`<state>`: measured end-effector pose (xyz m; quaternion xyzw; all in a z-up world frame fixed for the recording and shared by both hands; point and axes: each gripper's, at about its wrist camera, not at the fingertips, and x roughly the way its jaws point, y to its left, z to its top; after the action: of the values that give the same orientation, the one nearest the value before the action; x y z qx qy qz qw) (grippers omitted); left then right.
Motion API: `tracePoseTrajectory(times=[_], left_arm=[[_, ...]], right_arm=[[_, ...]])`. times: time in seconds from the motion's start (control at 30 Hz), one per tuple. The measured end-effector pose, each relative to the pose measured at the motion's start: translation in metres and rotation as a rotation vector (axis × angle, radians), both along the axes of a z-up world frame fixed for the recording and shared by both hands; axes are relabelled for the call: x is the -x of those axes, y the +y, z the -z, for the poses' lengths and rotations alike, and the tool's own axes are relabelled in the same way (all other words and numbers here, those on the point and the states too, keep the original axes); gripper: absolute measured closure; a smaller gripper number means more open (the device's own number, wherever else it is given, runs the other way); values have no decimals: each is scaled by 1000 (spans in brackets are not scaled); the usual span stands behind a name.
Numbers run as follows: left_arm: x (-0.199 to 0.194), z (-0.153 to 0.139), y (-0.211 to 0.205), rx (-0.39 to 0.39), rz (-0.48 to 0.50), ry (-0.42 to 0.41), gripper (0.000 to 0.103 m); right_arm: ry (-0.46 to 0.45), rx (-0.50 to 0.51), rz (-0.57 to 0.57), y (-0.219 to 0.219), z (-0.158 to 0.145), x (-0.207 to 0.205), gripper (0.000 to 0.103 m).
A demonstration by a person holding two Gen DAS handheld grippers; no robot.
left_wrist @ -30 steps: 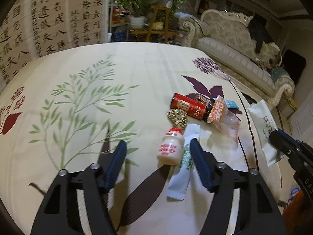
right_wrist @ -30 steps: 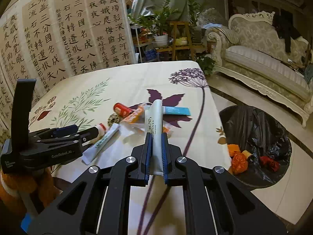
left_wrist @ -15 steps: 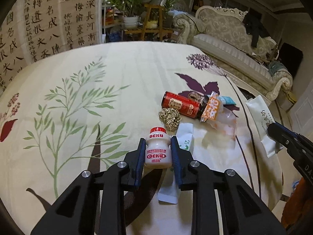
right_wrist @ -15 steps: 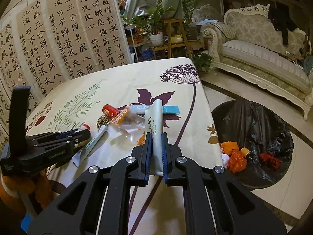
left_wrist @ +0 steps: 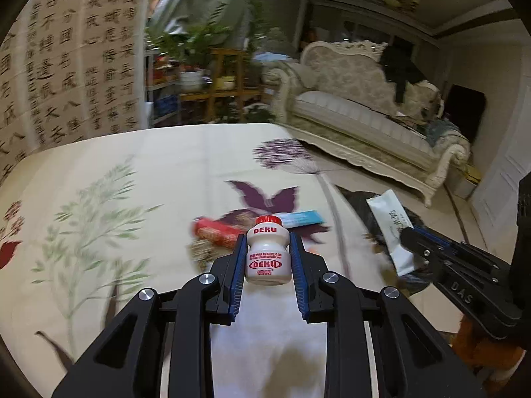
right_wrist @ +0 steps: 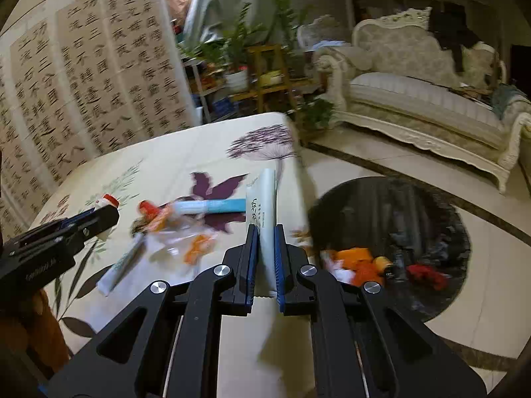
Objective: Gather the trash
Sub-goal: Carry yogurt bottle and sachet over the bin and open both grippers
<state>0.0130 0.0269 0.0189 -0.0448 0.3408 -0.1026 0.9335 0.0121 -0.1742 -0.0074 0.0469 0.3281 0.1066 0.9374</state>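
The left gripper [left_wrist: 268,258] is clamped on a small white DEKU bottle [left_wrist: 267,254], upright, red cap up, lifted off the table [left_wrist: 172,159]. The right gripper [right_wrist: 264,258] pinches a pale sachet [right_wrist: 264,205] by its lower end, so the rest stands free of the fingers. Both seem carried toward the black trash bag [right_wrist: 398,212] on the floor just beside the table (it already holds orange and red scraps). A red can [left_wrist: 217,233], a blue packet [right_wrist: 212,206] and 1 white tube [right_wrist: 121,263] lie on the cloth.
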Motion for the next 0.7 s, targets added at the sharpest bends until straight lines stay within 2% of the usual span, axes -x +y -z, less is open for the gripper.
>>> tracePoseTrajectory(times=[0.37, 0.7], left_arm=[[-39, 9, -90, -12, 134, -13, 76], [-69, 31, -148, -81, 196, 32, 76]], right_arm=[[-1, 23, 182, -77, 12, -19, 93], [33, 7, 231, -111, 29, -35, 93]])
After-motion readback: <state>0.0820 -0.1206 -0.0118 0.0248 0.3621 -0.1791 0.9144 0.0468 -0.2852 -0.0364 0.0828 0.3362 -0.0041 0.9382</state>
